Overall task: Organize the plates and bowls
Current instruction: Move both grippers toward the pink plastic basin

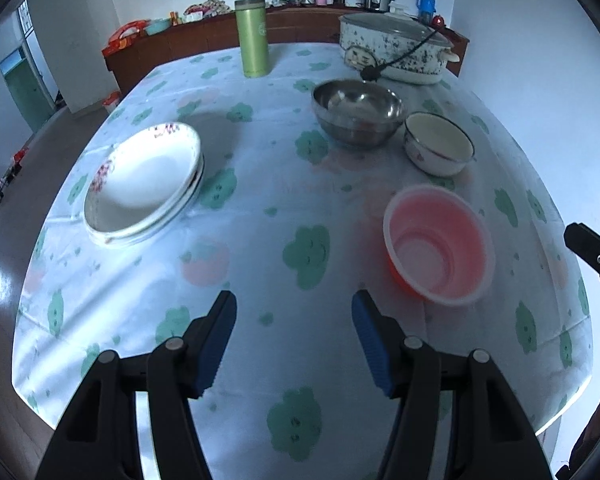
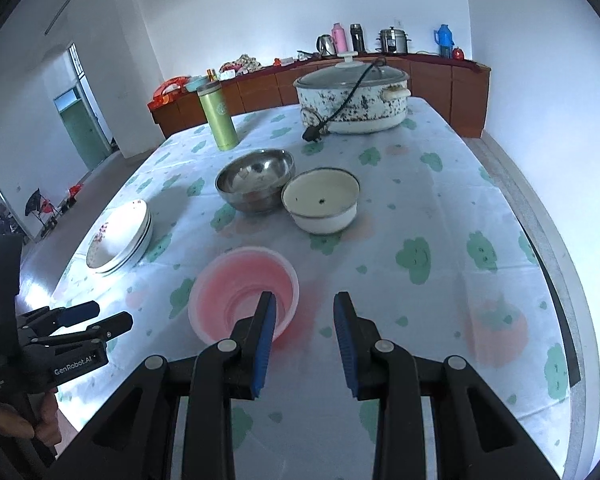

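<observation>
The tabletop [image 2: 440, 208] is covered by a pale cloth [image 1: 260, 200] printed with green cloud shapes and faint pink fruit. At its left side lies a stack of white plates [image 1: 142, 186] with a red floral pattern on the rim. Toward the middle stands a steel bowl [image 1: 358, 118], and just beside it, on its right, a white enamel bowl [image 1: 438, 144] with a dark rim; whether the two touch cannot be told. Nearer the front edge sits a pink plastic bowl [image 1: 438, 244], apart from the others. At the far end stand a green flask [image 1: 253, 38], upright, and a speckled white electric pot [image 1: 396, 50] with a glass lid, its black cord and plug [image 2: 314, 133] trailing onto the cloth.
</observation>
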